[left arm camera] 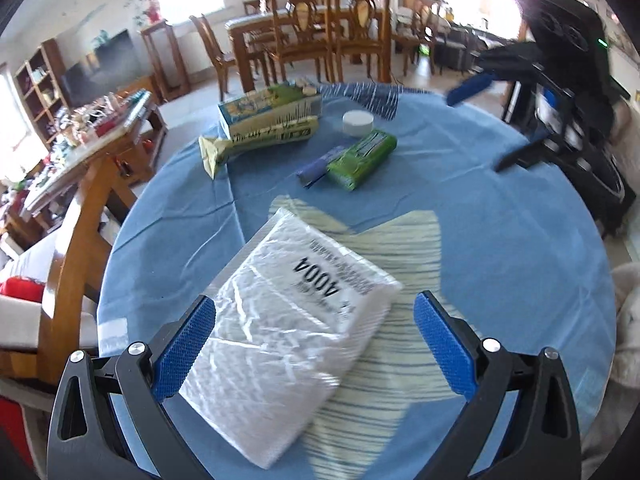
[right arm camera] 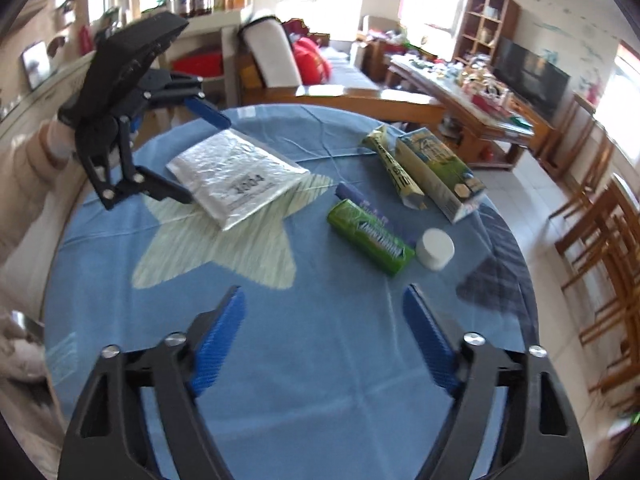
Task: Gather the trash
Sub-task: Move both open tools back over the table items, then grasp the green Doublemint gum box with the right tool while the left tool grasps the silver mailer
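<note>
A white plastic mailer bag marked "4004" lies on the round blue-clothed table. My left gripper is open, its jaws on either side of the bag's near end; in the right wrist view it hovers over the bag. A green packet, purple wrapper, white cap, milk carton and yellowish carton lie farther across. My right gripper is open and empty above bare cloth; it also shows in the left wrist view.
A pale star patch is on the cloth under the bag. Wooden chairs and a dining table stand beyond. A cluttered coffee table and a sofa are beside the round table.
</note>
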{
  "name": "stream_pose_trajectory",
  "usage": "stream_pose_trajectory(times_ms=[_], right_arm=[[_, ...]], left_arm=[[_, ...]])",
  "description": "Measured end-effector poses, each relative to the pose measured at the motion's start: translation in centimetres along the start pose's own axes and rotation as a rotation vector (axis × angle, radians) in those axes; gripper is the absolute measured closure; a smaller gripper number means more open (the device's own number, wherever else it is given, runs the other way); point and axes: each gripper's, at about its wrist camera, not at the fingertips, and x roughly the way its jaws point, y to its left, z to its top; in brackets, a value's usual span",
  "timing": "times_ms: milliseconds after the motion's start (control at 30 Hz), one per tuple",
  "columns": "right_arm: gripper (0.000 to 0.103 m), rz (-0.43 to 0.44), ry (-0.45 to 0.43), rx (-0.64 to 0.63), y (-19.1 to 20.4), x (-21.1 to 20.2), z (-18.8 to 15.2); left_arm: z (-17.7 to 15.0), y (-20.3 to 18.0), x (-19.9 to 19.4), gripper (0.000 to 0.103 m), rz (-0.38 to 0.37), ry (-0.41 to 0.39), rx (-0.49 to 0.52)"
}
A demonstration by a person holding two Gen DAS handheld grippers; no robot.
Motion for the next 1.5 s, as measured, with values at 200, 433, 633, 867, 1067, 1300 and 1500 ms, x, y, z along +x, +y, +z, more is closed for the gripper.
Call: stream_pose_trajectory(times_ms=[200, 433, 633, 867, 1067, 1300, 1500], right_arm=[[0.036, 0.049, 0.057, -0.069, -2.7, 5.0, 2.0], [0.036, 0.110, 0.106, -0.108, -4.0, 8.5, 2.6], [0.036, 0.155, 0.121, -0.080, -4.6, 9.3, 2.6], [0.037, 0.174, 0.125, -0.064, -4.1, 8.9, 2.2], [0.069, 0.155, 0.128, -0.036, -2.7, 8.0, 1.6], [0.072, 0.133, 0.114, 0.034, -1.0, 6.8, 0.3], [0.072, 0.126, 0.064, 0.183, 0.0, 4.3, -1.3]], left_arm=[[-0.3, 1.6, 2.0, 0.005, -0.036, 0.070, 0.105], [-0.2, 3.2, 3.4, 0.005, -0.112, 0.107, 0.174], [-0.2, 4.9, 4.6, 0.005, -0.224, 0.145, 0.173], [-0.2, 5.3, 4.9, 0.005, -0.237, 0.122, 0.159], [-0.5, 2.7, 4.5, 0.005, -0.230, 0.148, 0.189], [-1.5, -0.8, 2.6, 0.021, -0.174, 0.129, 0.119], [-2.6, -4.2, 0.1, 0.054, -0.096, 0.069, 0.011]])
